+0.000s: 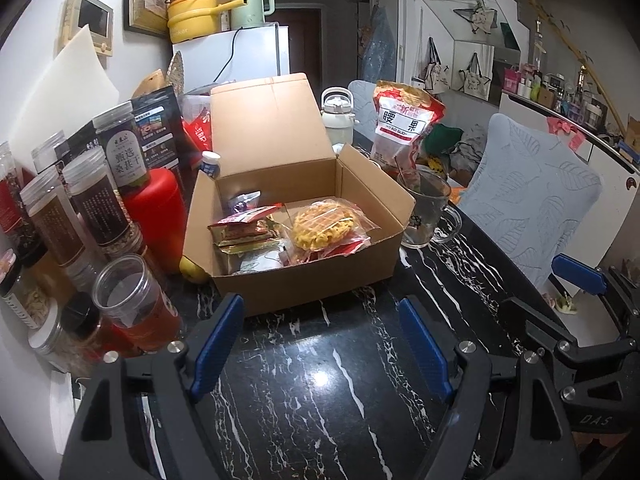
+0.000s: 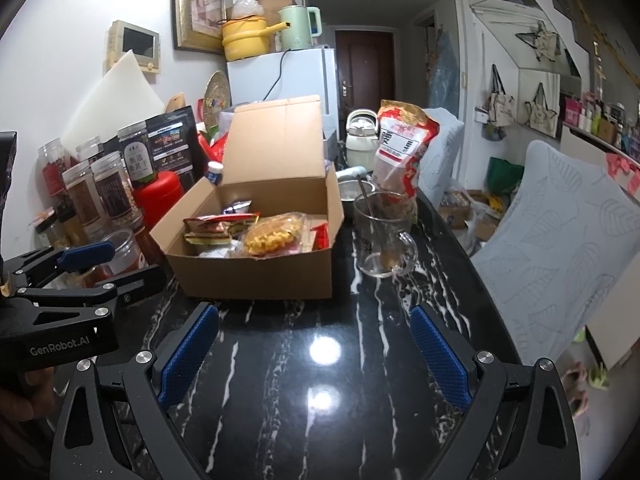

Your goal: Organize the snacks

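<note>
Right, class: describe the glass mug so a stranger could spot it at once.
Find the open cardboard box on the black marble table. Just right of it stands the glass mug, with the red nut bag behind. It alone is clear, with a handle and a spoon inside.

**Both tongs spread and empty, side by side**

The left tongs (image 1: 320,344) sit near, fingers wide apart with nothing between the blue pads (image 1: 218,344). The right tongs (image 2: 314,356) are just to their right, equally spread and empty. In the right wrist view, the left tongs show at the left edge, and part of a hand (image 2: 28,396) grips their handle.
</note>
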Demonstrator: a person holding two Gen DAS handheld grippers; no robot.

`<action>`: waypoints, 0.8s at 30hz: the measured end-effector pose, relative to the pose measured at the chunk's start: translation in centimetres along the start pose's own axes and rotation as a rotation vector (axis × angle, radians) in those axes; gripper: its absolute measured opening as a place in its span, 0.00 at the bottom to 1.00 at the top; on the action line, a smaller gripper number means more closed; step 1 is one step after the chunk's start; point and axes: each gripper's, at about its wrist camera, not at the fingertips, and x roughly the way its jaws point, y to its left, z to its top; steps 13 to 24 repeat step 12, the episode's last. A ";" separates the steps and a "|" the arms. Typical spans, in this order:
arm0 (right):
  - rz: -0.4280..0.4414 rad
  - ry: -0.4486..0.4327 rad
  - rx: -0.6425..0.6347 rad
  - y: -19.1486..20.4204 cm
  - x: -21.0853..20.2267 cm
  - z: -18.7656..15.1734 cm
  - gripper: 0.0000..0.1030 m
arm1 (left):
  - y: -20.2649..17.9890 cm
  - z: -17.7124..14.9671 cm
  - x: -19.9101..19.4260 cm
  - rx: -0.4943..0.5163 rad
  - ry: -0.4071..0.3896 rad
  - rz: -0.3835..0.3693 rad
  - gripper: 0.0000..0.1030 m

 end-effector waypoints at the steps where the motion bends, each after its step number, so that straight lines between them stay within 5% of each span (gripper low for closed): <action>1: 0.000 0.001 0.001 0.0 0.0 0.0 0.95 | 0.0 0.0 0.0 -0.001 0.002 -0.004 0.77; 24: -0.006 0.013 0.014 -0.6 0.5 -0.2 0.95 | -0.3 0.1 0.3 0.003 -0.001 0.012 0.77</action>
